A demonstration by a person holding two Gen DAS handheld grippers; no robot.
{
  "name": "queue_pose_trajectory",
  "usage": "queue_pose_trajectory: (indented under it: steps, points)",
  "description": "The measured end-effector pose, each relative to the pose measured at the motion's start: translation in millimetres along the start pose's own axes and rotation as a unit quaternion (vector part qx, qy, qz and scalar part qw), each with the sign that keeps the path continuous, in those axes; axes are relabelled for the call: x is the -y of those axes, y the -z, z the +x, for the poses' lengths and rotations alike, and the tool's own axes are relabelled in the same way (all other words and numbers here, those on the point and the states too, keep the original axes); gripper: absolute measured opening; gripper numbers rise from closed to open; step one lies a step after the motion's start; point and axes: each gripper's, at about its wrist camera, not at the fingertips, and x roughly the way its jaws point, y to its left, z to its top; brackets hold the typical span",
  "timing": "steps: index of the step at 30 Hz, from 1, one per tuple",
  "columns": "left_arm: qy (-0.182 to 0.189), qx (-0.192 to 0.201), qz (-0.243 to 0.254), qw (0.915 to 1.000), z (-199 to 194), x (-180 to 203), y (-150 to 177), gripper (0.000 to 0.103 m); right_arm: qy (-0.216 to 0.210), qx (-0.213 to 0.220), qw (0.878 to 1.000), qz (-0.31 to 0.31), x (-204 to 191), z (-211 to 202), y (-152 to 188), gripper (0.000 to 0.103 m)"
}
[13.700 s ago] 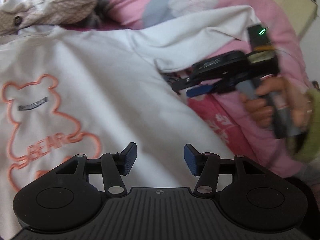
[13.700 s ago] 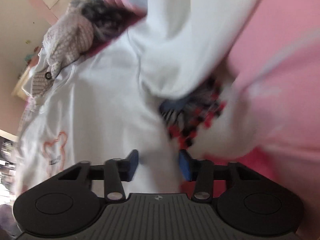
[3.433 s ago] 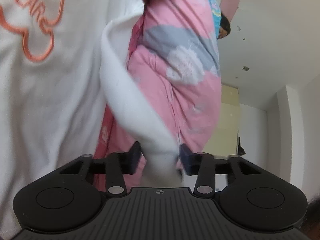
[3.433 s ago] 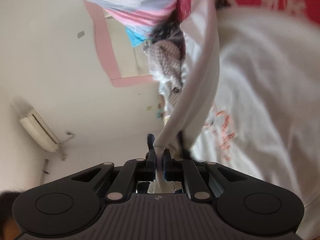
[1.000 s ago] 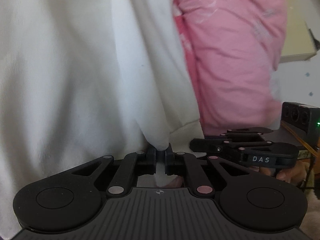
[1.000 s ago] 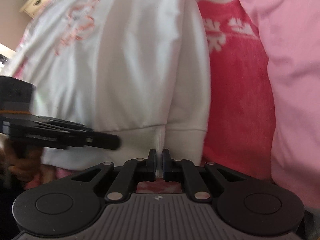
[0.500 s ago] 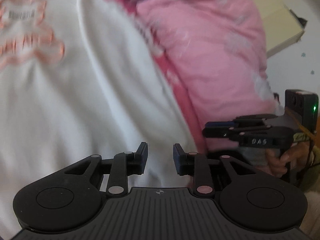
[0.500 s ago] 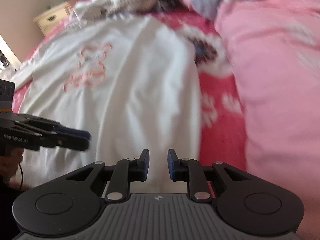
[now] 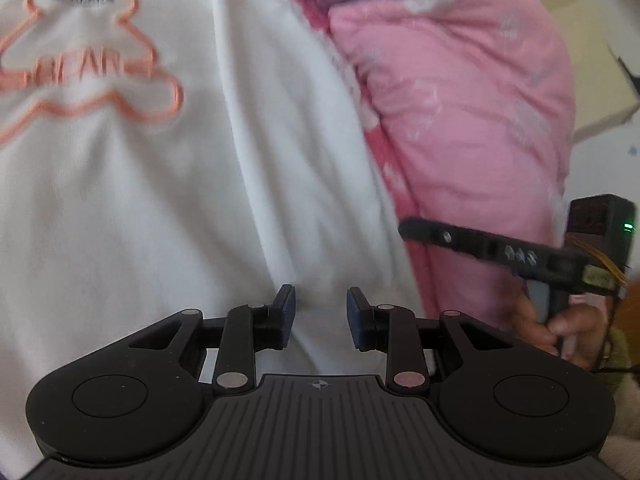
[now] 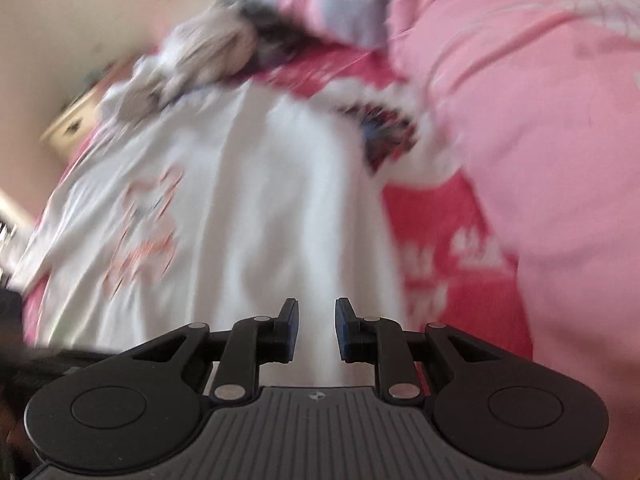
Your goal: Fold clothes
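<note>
Each camera sits just behind its own tongs and looks forward and downward along them, close over the bed. The left view faces the shirt (image 9: 168, 184) with its bear print upright, the quilt (image 9: 460, 112) to the right, the right tongs (image 9: 404, 226) in its right edge. The right view, blurred, sees the same shirt (image 10: 272, 200) and quilt (image 10: 540, 120), tilted.
</note>
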Motion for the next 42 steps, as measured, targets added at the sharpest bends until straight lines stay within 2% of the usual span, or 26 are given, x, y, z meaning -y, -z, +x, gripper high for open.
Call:
queue_pose_trajectory:
  steps: [3, 5, 7, 9, 12, 15, 19, 24, 30, 31, 32, 33, 35, 38, 42]
  points:
    - [0.003, 0.029, -0.001, 0.9996, -2.8, -5.0, -22.9, 0.029, -0.006, 0.021, 0.999, 0.045, 9.0, 21.5, -14.6, 0.025]
    - [-0.004, 0.046, -0.001, 0.9989, -1.8, -7.9, -38.7, 0.029, -0.006, 0.039, 0.997, 0.067, 13.9, 35.7, -24.7, 0.030]
    - [-0.012, 0.059, 0.002, 0.9982, 1.4, -12.2, -54.8, 0.029, -0.005, 0.054, 0.995, 0.081, 18.5, 47.4, -35.0, 0.035]
    - [-0.016, 0.069, 0.002, 0.9975, 7.1, -13.2, -69.5, 0.029, 0.000, 0.061, 0.994, 0.085, 20.6, 57.7, -43.7, 0.035]
    - [-0.021, 0.080, -0.003, 0.9966, 17.9, -15.9, -85.8, 0.029, -0.001, 0.070, 0.996, 0.062, 15.1, 63.2, -51.5, 0.035]
    - [-0.035, 0.091, -0.003, 0.9952, 28.4, -20.6, -96.4, 0.029, 0.028, 0.076, 0.997, 0.009, 5.5, 66.7, -51.2, 0.035]
    - [-0.059, 0.083, -0.011, 0.9948, 43.7, -30.7, -97.2, 0.029, 0.034, 0.066, 0.997, 0.014, 15.0, 78.8, -53.5, 0.035]
    - [-0.042, 0.087, -0.021, 0.9951, 42.2, -41.5, -94.5, 0.029, 0.041, 0.084, 0.996, 0.002, 14.9, 81.4, -57.8, 0.035]
    - [-0.023, 0.087, -0.027, 0.9956, 40.3, -46.7, -95.9, 0.029, -0.002, 0.080, 0.995, 0.057, 27.4, 108.1, -74.3, 0.039]
    - [-0.021, 0.089, -0.027, 0.9955, 39.7, -46.7, -96.1, 0.029, -0.015, 0.079, 0.995, 0.065, 29.3, 112.7, -76.7, 0.037]
    - [-0.018, 0.091, -0.028, 0.9953, 38.9, -46.9, -96.3, 0.029, -0.022, 0.084, 0.994, 0.064, 27.9, 113.5, -77.6, 0.018]
    - [-0.016, 0.093, -0.029, 0.9951, 38.1, -47.1, -96.8, 0.029, -0.027, 0.091, 0.994, 0.060, 25.2, 112.7, -77.9, 0.011]
    - [-0.008, 0.101, -0.029, 0.9944, 34.8, -46.6, -100.2, 0.029, -0.030, 0.130, 0.991, 0.005, 7.7, 101.6, -72.3, 0.010]
    - [0.013, 0.119, -0.034, 0.9922, 28.8, -45.9, -111.7, 0.029, -0.035, 0.168, 0.977, -0.129, -28.4, 87.9, -55.7, 0.010]
    - [0.047, 0.134, -0.047, 0.9888, 28.6, -45.1, -135.8, 0.035, -0.003, 0.176, 0.941, -0.288, -65.1, 93.1, -35.3, 0.010]
